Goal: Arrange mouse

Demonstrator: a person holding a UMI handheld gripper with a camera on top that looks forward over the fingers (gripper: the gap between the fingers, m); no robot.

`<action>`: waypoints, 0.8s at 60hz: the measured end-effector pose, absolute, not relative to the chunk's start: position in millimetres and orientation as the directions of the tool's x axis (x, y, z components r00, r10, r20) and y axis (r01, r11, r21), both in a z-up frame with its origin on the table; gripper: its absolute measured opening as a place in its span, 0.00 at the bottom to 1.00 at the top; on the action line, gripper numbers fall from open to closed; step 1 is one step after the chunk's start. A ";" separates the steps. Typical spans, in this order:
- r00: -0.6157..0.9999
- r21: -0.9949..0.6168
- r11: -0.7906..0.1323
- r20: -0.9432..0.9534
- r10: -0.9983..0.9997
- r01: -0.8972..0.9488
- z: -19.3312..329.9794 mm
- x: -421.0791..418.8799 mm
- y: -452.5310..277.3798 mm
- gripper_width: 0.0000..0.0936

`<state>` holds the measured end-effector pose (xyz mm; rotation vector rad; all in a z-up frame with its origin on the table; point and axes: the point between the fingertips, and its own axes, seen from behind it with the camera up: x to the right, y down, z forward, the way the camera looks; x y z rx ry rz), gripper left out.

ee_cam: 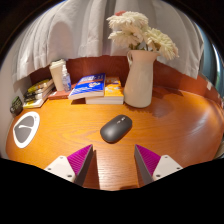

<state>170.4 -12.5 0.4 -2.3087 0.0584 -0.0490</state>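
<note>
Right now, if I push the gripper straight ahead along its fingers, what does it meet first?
Most likely the mouse, lying on the wooden table just ahead of the open gripper, roughly in line with the gap. Beyond it stand the books and vase. Depth is uncertain.

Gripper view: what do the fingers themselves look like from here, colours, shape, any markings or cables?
The gripper shows two fingers, each a pale, whitish angular block tapering to a pointed tip. The inner face of each carries a triangular magenta pad. No cables, printed markings or sleeve show in this view, and the hand holding the gripper is out of sight.
</note>
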 end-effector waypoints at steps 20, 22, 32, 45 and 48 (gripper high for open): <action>1.000 -0.695 -0.719 -0.030 0.006 -0.016 -15.8 163.7 84.4 0.90; 0.999 -0.692 -0.722 -0.038 0.006 -0.022 -15.7 161.6 89.4 0.90; 1.000 -0.679 -0.734 -0.023 0.017 -0.003 -17.7 160.5 101.9 0.70; 1.000 -0.694 -0.720 -0.011 0.019 0.006 -17.3 164.1 105.5 0.44; 1.000 -0.687 -0.727 -0.010 0.016 0.004 -17.6 164.1 105.2 0.41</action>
